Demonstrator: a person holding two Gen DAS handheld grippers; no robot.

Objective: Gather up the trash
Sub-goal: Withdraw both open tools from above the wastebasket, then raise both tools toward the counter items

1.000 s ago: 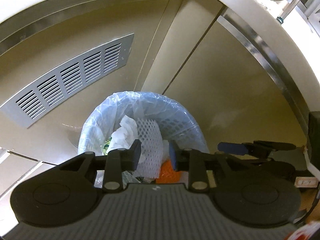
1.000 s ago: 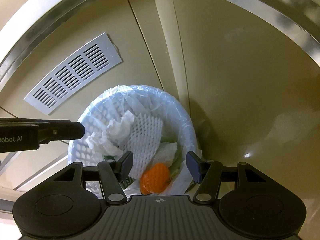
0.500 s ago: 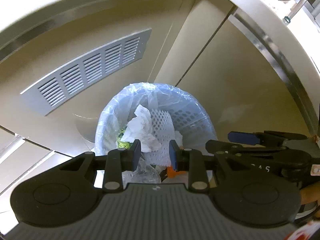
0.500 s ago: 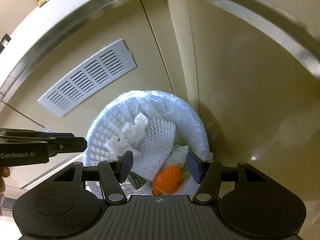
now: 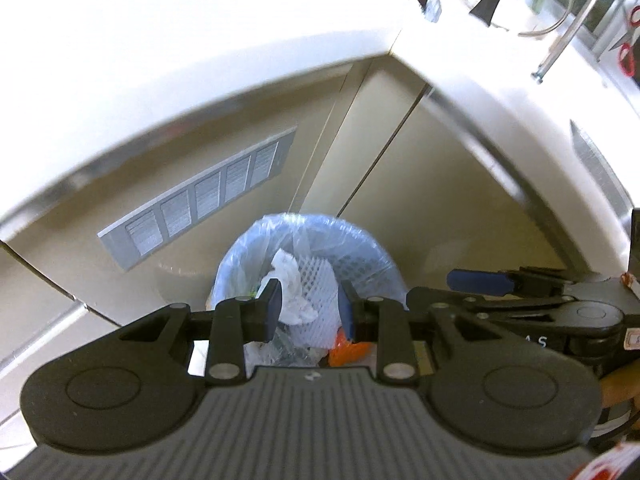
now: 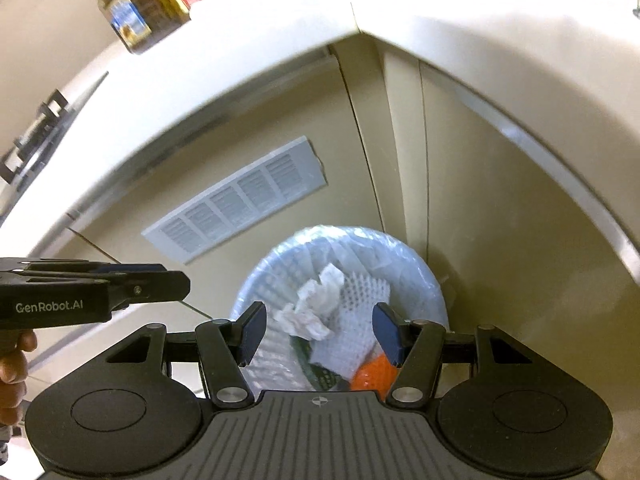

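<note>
Both grippers look down into a corner of beige cabinets. The trash bin, a white mesh basket lined with a clear bluish bag, stands on the floor in that corner, below both grippers.

In the bin: crumpled white tissue on top, white foam netting just right of it, an orange item at the near right, partly under the netting. Dark green scraps at the near side, too small to identify.

Left gripper: jaws a narrow gap apart, nothing between them, above the bin.

Right gripper: jaws wider apart, empty, also above the bin, just beside the left gripper.

Grey vent grille sits on the cabinet front, left of the bin. White countertop runs above; bottles stand on it at far left.
</note>
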